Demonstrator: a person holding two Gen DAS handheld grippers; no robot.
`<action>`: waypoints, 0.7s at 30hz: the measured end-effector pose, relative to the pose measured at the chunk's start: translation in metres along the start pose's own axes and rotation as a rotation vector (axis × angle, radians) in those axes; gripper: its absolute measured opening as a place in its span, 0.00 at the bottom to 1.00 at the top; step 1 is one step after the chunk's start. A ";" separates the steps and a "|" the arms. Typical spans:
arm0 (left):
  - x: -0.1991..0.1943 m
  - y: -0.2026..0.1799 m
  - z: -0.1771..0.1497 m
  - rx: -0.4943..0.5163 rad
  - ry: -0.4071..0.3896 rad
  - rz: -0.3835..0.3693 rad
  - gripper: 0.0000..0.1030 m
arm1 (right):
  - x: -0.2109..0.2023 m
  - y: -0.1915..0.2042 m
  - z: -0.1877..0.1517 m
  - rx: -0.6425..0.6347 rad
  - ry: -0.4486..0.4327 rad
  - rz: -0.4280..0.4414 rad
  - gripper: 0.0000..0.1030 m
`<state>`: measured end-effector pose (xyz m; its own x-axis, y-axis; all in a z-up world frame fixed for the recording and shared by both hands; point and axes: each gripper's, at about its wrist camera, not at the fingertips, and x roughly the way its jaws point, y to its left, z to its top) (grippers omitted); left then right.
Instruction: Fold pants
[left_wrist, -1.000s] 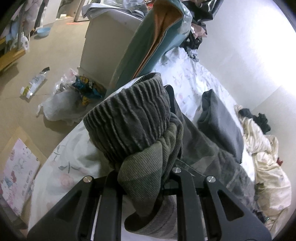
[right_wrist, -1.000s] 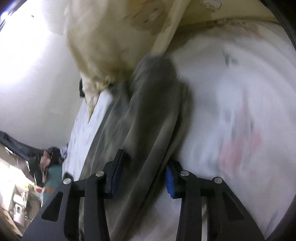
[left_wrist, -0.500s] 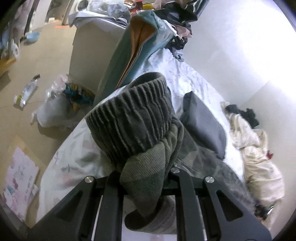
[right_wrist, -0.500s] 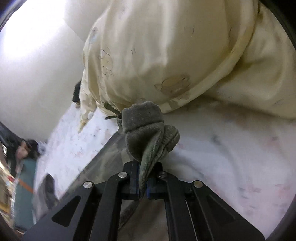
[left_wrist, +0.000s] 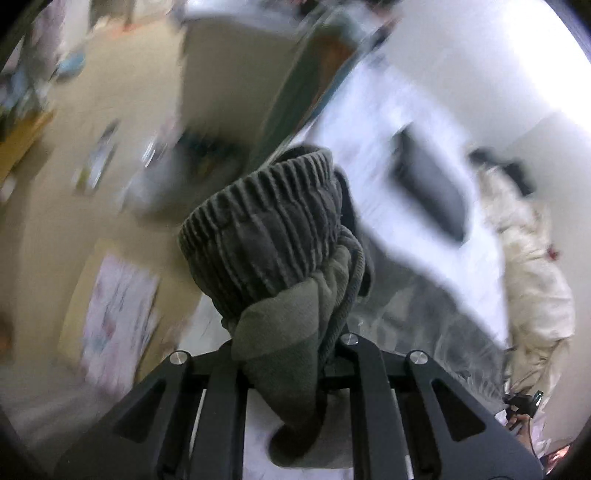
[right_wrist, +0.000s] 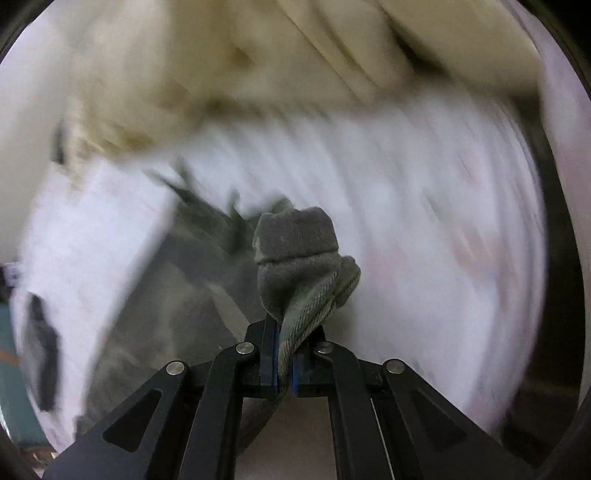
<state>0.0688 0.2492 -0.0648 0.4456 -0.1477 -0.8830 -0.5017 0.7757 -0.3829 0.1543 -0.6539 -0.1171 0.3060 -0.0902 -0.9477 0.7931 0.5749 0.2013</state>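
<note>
The pants are grey-green corduroy. In the left wrist view my left gripper (left_wrist: 286, 354) is shut on their ribbed elastic waistband (left_wrist: 266, 229), which bunches up above the fingers. The rest of the pants (left_wrist: 413, 310) trails blurred to the right over the white bed sheet (left_wrist: 399, 125). In the right wrist view my right gripper (right_wrist: 284, 354) is shut on the bunched cuff end (right_wrist: 299, 254) of a leg. The leg (right_wrist: 184, 280) runs off to the left over the sheet.
A cream garment (left_wrist: 528, 266) lies crumpled at the right of the bed, and shows blurred at the top of the right wrist view (right_wrist: 221, 66). A dark folded item (left_wrist: 428, 181) lies on the sheet. Beige floor with litter (left_wrist: 96, 162) and a cabinet (left_wrist: 229, 74) lie left.
The right gripper closed on the pants cuff and has lifted it. Both views now blur with fast motion. The left gripper has swung with the waistband still held.
</note>
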 end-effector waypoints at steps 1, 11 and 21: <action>0.013 0.006 -0.005 -0.017 0.044 0.035 0.10 | 0.007 -0.003 -0.006 0.021 0.026 -0.014 0.06; 0.022 -0.034 -0.012 0.157 -0.028 0.233 0.11 | -0.013 0.047 -0.024 -0.182 -0.074 -0.506 0.67; 0.022 -0.032 -0.008 0.141 -0.027 0.242 0.11 | -0.075 0.137 -0.104 -0.481 -0.183 -0.203 0.72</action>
<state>0.0886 0.2161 -0.0738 0.3460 0.0674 -0.9358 -0.4887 0.8644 -0.1185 0.1851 -0.4836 -0.0442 0.2927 -0.3527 -0.8888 0.5289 0.8341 -0.1568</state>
